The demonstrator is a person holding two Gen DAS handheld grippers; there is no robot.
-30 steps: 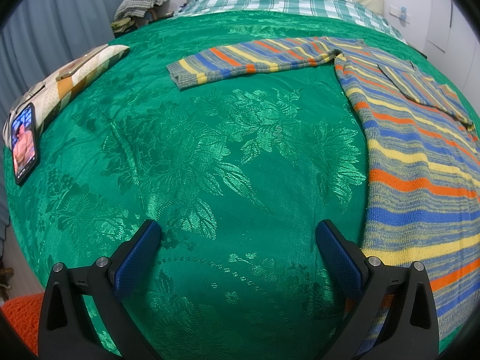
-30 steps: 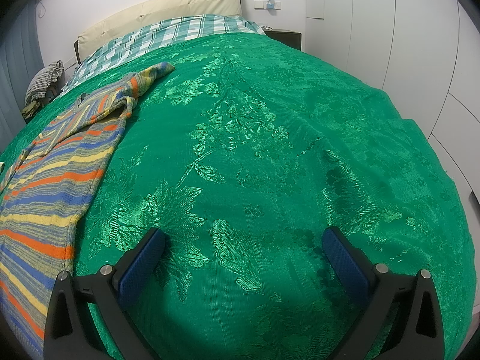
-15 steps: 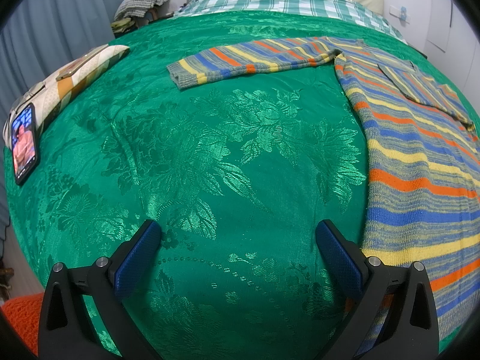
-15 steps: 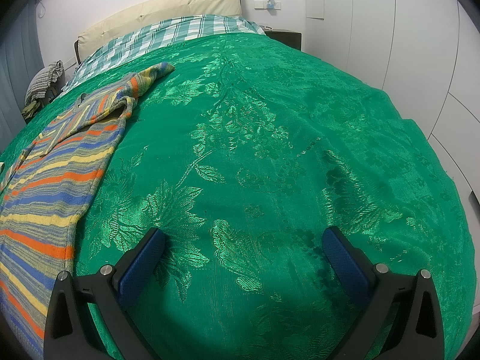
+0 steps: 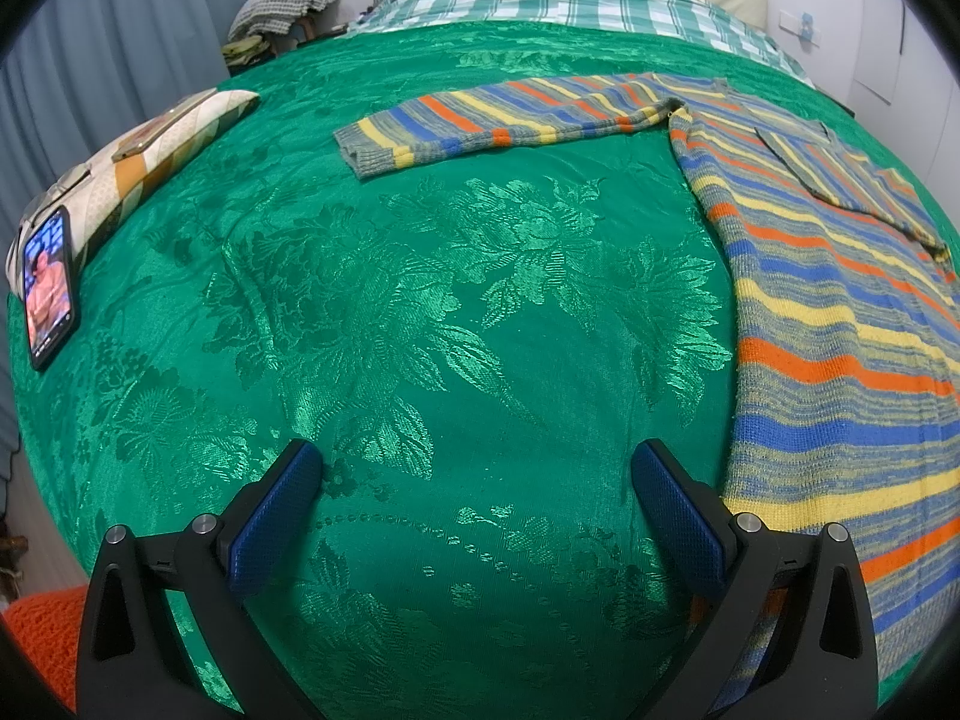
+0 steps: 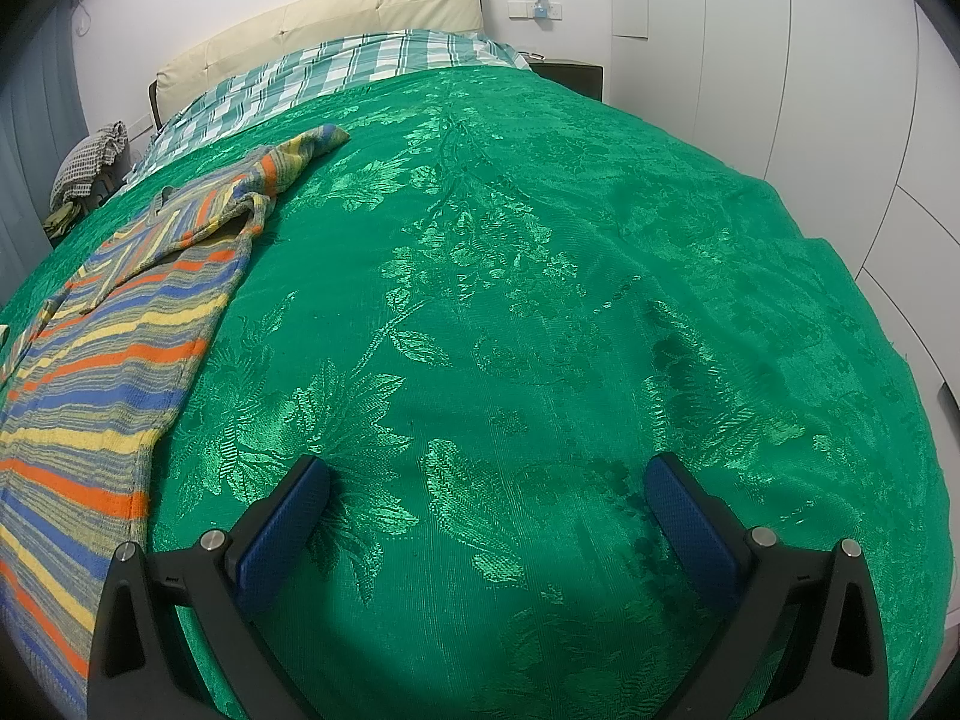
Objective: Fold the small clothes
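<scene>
A striped knit sweater, blue, yellow, orange and grey, lies flat on the green bedspread. One sleeve stretches out to the left; the other is folded across the body. My left gripper is open and empty above the bedspread, just left of the sweater's hem. In the right wrist view the sweater lies at the left. My right gripper is open and empty over bare bedspread, to the right of the sweater.
A lit phone and a patterned cushion lie at the bed's left edge. A checked sheet and a cream headboard are at the far end. White wardrobe doors stand to the right.
</scene>
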